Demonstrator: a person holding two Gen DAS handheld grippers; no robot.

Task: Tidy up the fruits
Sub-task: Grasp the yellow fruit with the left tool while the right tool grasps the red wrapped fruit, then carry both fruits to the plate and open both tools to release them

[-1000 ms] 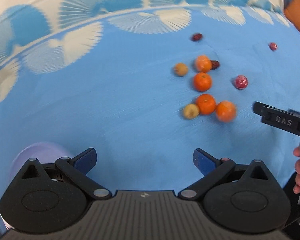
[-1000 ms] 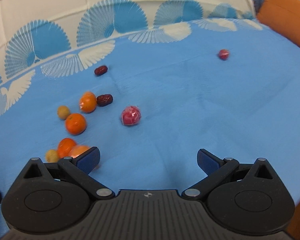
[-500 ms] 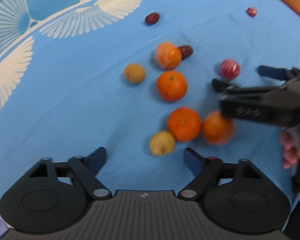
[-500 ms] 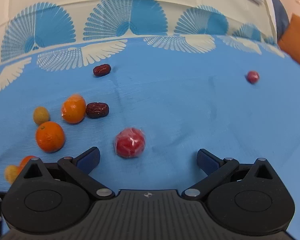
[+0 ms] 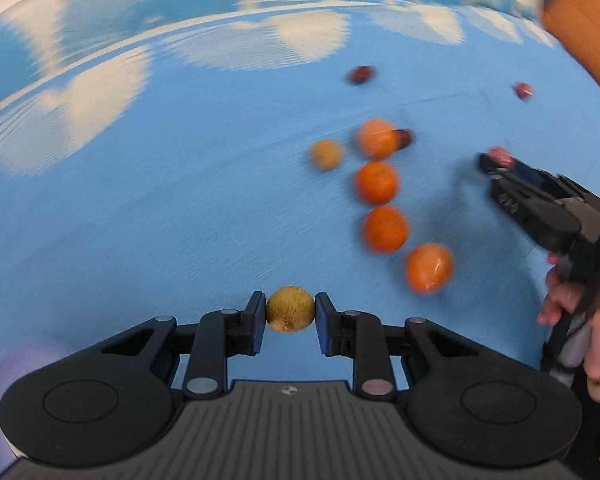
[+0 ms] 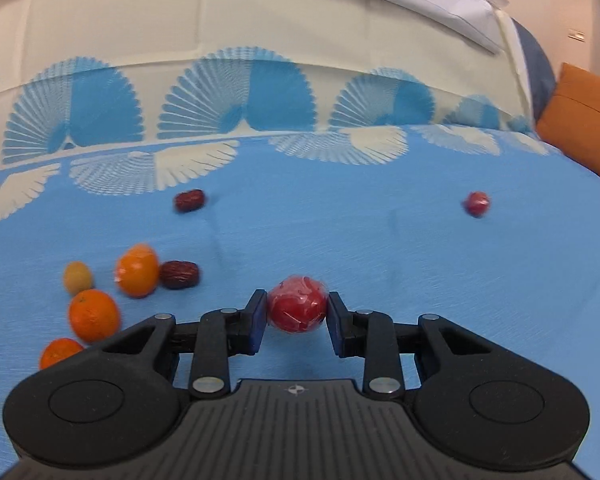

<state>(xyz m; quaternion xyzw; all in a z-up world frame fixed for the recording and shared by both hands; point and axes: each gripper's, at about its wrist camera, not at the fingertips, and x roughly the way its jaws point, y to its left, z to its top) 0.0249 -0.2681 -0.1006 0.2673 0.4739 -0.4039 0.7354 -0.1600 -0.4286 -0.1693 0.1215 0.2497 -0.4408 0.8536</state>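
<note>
Change since earlier: both pairs of fingers, spread wide a second ago, are now closing, each onto a fruit; the yellow-brown fruit that lay beside the oranges now sits between the left pair.
Left wrist view: the left gripper is closing, its blue pads touching both sides of the small yellow-brown fruit. Ahead and to the right of the fingers lie four oranges, another yellow-brown fruit and a dark date. The right gripper shows far right, carried by a hand.
Right wrist view: the right gripper is closing on the wrapped red fruit, pads against it. A second red fruit lies well ahead to the right; dates and oranges lie left of the fingers.
Step in hand: picking one fruit per side, likely for sorting by kind.
Next move: probably lifting both clear without squeezing harder.
Bed and room: blue bedspread with white fan prints; an orange cushion at the far right.
</note>
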